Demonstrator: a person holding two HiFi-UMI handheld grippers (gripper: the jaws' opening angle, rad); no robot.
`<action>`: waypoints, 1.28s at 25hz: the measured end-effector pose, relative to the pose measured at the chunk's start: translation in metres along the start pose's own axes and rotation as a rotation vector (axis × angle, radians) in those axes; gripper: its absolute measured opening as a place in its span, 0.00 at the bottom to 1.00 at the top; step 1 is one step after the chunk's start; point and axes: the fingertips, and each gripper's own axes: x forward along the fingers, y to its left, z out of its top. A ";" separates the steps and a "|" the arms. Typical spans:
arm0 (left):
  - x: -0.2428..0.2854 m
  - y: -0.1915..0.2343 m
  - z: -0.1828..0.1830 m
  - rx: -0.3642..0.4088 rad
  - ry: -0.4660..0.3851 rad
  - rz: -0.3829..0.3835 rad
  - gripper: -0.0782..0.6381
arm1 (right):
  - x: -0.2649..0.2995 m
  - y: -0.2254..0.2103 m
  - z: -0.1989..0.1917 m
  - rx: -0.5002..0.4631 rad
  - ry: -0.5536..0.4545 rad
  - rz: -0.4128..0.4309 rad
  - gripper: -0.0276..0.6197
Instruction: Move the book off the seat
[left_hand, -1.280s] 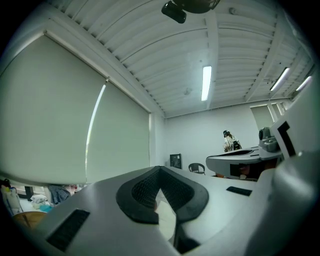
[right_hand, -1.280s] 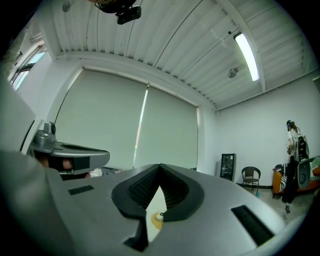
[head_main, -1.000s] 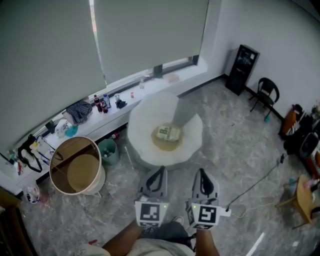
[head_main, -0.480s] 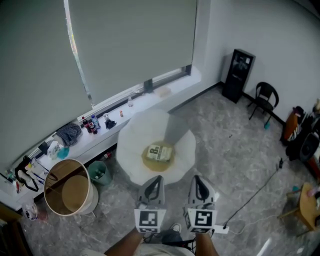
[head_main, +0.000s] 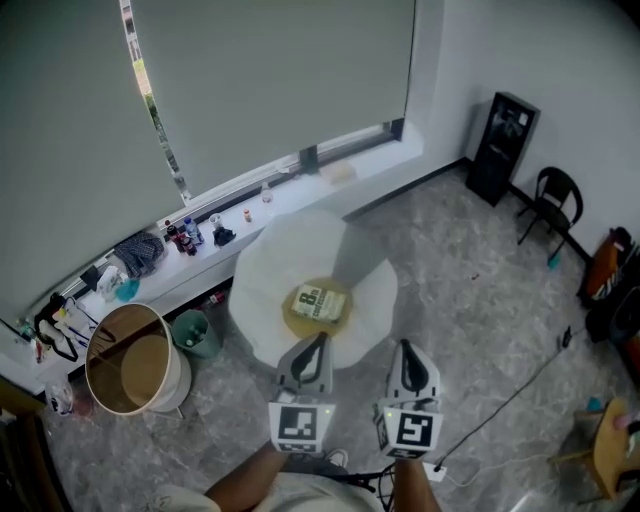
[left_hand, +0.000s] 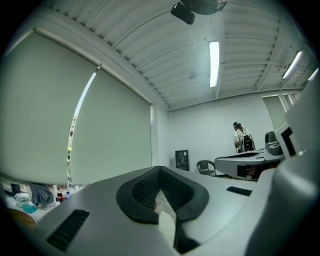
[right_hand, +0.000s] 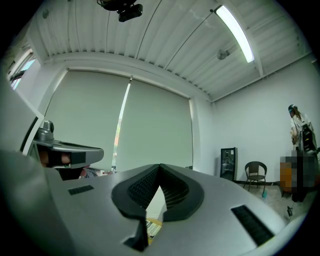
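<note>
Book (head_main: 318, 301) is lying on the yellow cushion (head_main: 296, 323) of the white seat (head_main: 265, 260). Left gripper (head_main: 319, 340) and right gripper (head_main: 404, 346) are hovering near it, jaws pressed together, gripping nothing.

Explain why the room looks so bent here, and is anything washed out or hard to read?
Head view: the wide lens bows the window blind; the book is small, its cover print mostly unreadable. Left gripper view: fisheye with black corners, the ceiling lamp blown out white. Right gripper view: same bending, same dark corners.
</note>
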 end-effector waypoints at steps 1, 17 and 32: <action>0.006 0.003 -0.002 -0.001 0.004 0.009 0.11 | 0.007 -0.001 -0.001 -0.001 0.005 0.009 0.05; 0.141 0.114 -0.030 -0.048 0.006 0.108 0.11 | 0.193 0.038 -0.015 -0.083 0.072 0.139 0.05; 0.228 0.227 -0.068 -0.092 0.048 0.246 0.11 | 0.351 0.099 -0.047 -0.123 0.121 0.303 0.05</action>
